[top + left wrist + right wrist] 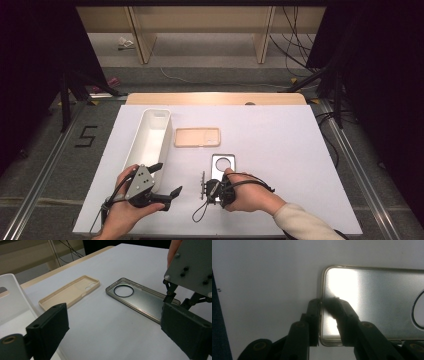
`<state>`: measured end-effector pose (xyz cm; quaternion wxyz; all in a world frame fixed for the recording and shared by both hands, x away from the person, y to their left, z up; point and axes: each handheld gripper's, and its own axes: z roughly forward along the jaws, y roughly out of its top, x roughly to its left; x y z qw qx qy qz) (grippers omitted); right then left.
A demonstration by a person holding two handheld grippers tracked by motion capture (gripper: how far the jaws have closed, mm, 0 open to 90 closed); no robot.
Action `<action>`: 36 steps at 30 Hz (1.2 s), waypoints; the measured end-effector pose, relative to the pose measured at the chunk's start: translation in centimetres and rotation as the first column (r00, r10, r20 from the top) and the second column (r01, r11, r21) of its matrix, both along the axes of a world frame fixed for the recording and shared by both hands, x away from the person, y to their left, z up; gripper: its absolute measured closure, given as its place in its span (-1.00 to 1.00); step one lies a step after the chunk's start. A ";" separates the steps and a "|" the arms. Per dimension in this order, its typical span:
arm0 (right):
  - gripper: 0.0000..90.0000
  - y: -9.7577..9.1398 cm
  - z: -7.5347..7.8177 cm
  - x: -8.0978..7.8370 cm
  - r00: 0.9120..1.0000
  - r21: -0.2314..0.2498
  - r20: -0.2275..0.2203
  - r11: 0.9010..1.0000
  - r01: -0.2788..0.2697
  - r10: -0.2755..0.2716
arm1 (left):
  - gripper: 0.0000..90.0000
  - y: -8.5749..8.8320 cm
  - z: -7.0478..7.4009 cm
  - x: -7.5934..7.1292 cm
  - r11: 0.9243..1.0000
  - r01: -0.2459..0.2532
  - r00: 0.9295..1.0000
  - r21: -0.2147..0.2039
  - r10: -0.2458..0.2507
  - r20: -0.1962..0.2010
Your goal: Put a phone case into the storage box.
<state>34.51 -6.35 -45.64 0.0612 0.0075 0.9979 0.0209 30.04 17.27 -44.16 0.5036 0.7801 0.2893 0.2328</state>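
Observation:
A clear phone case (223,162) with a round camera hole lies flat on the white table sheet, near the front centre. My right gripper (215,182) is at its near end. In the right gripper view one jaw stands outside the case's long rim (374,295) and the other inside it. The right gripper (321,302) pinches that rim near a corner. A beige phone case (197,136) lies open side up behind it. My left gripper (168,178) hovers open at the front left with nothing between its fingers, and it looks toward both cases (135,297).
A long white bin (150,140) stands at the left, close behind the left gripper; its wall (10,297) shows in the left gripper view. The right gripper's grey plate (190,265) rises beside the left gripper's right jaw. The right half of the sheet (290,150) is bare.

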 end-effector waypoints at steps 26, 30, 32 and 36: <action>0.96 0.1 0.1 -0.3 0.999 -0.010 -0.026 0.999 0.036 -0.036 | -0.83 -0.1 0.0 0.0 1.000 0.005 1.000 0.000 -0.005 0.001; 0.97 0.1 0.1 -0.2 0.999 -0.002 -0.030 0.999 0.042 -0.042 | -0.83 0.0 0.0 0.0 1.000 0.003 1.000 -0.002 -0.003 0.000; 0.97 0.0 0.1 -0.2 0.998 0.008 -0.035 0.999 0.045 -0.045 | -0.83 0.0 0.0 0.0 1.000 0.002 1.000 -0.002 -0.002 0.000; 0.97 -0.2 0.4 -0.1 0.998 0.023 -0.034 0.999 0.047 -0.046 | -0.82 0.0 0.0 -0.1 1.000 0.000 1.000 -0.003 0.000 -0.001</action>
